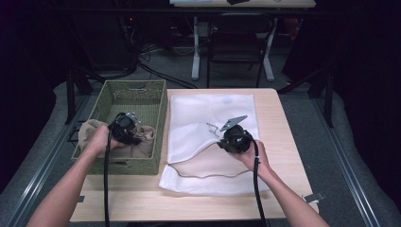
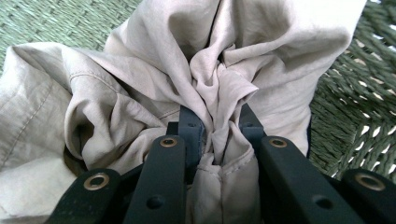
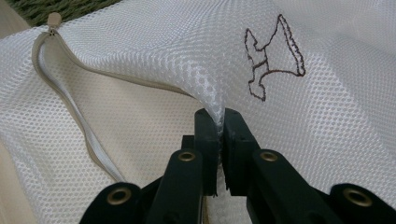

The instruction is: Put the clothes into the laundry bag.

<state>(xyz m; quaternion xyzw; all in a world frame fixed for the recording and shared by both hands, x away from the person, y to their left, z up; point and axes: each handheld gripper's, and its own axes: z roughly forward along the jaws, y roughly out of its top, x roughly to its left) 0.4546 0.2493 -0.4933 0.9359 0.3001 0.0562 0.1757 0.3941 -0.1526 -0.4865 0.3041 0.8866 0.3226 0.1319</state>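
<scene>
The beige garment, soft, light and floppy, lies bunched in the green woven basket at the tabletop's left edge; the left gripper pinches a gathered fold, a sensible hold. Mid-table, the right gripper is pressed together on the upper layer of the limp white mesh laundry bag near its zipper, and will likely lift that layer only.

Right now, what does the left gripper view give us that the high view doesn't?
Left gripper view alone: the left gripper has its jaws shut on a bunched fold of the beige garment, with its stitched seams visible.

High view alone: the whole layout, with the wooden table, the white mesh laundry bag with its zipper open, and the right gripper lifting its top layer.

Both: the beige garment lying in the green woven basket, gripped by the left gripper.
</scene>
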